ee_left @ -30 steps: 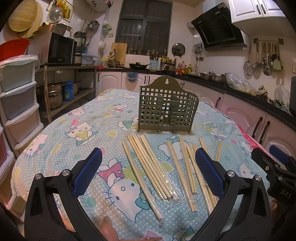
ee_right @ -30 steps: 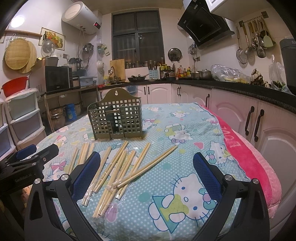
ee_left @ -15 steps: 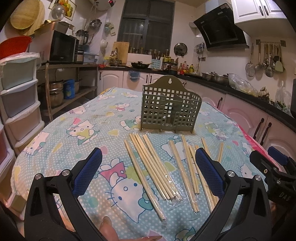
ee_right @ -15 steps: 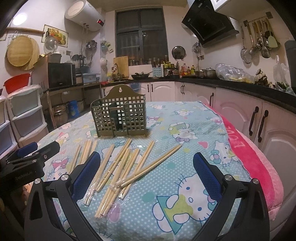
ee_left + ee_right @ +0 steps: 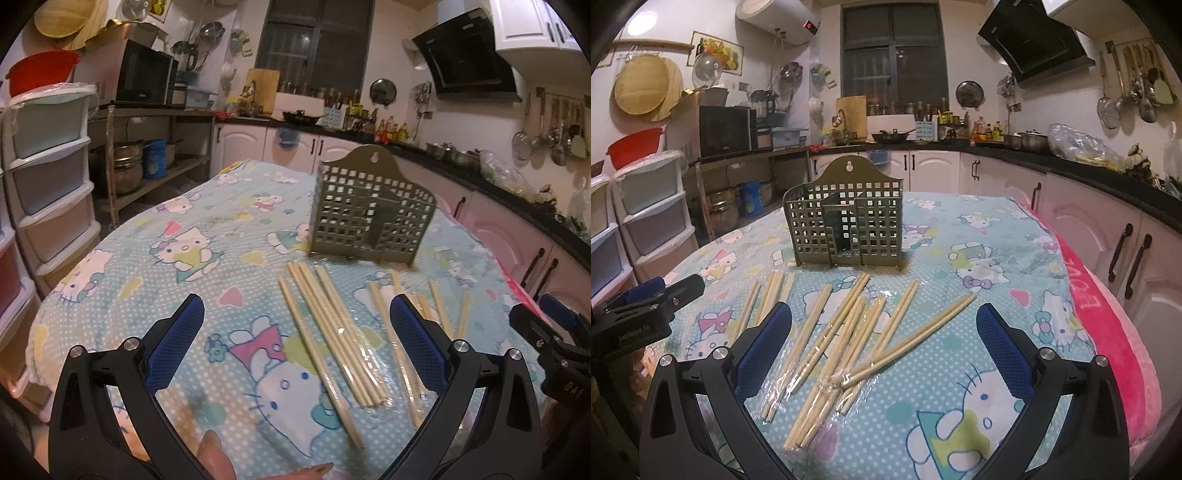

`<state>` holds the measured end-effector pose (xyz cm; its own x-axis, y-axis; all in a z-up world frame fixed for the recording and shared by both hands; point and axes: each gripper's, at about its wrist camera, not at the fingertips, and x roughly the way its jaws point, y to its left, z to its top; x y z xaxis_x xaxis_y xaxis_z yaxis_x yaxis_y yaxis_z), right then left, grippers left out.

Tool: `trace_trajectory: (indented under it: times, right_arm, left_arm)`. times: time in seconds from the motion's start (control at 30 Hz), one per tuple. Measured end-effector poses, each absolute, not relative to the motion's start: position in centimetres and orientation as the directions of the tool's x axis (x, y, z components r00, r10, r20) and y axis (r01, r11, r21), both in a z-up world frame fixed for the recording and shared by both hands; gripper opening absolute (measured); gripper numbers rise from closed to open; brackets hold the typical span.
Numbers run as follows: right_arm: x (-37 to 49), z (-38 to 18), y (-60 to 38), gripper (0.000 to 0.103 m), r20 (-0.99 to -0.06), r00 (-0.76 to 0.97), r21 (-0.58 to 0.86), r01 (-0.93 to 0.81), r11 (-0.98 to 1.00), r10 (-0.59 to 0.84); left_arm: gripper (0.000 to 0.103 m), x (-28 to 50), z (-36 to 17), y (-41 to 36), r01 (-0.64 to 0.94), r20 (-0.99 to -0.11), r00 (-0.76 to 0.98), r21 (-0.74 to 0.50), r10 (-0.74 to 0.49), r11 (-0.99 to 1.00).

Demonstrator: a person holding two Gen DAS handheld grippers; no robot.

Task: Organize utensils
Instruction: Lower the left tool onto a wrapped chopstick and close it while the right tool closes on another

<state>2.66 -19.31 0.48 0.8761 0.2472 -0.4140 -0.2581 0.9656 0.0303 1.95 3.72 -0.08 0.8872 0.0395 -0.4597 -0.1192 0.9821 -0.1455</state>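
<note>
Several pale wooden chopsticks [image 5: 332,328] [image 5: 846,332] lie loose on the cartoon-print tablecloth, some in clear plastic sleeves. Behind them stands an olive-green perforated utensil holder [image 5: 369,218] [image 5: 849,225], upright, with nothing showing inside. My left gripper [image 5: 295,347] hovers open above the near-left end of the chopsticks, with nothing between its blue pads. My right gripper [image 5: 884,347] is open too, over the right part of the pile. Each wrist view catches the other gripper at its edge: the right gripper [image 5: 550,332] and the left gripper [image 5: 650,299].
The tablecloth [image 5: 177,258] covers a rounded table that drops off at the left and near edges. A pink towel [image 5: 1108,314] drapes the right edge. Plastic drawers [image 5: 48,173] stand to the left, kitchen cabinets [image 5: 1108,236] to the right. A person's fingertips [image 5: 214,454] show under the left gripper.
The left gripper has swung left and a little closer, so the chopsticks and holder now sit further right in its view. The right gripper has edged forward. Nothing on the table has moved.
</note>
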Motion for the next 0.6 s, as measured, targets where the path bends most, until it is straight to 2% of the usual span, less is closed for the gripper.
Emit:
trace_trajectory:
  times: [0.23, 0.6]
  right_arm:
    - [5.1, 1.0, -18.5, 0.097, -0.455, 0.850, 0.021, -0.289, 0.957, 0.267]
    - [9.4, 1.1, -18.3, 0.097, -0.534, 0.801, 0.010, -0.311, 0.950, 0.268]
  left_arm:
    - [0.093, 4.2, -0.1, 4.9, -0.164, -0.522, 0.849, -0.107, 0.085, 0.981]
    - [0.093, 8.0, -0.7, 5.5, -0.081, -0.599, 0.800, -0.169, -0.037, 0.982]
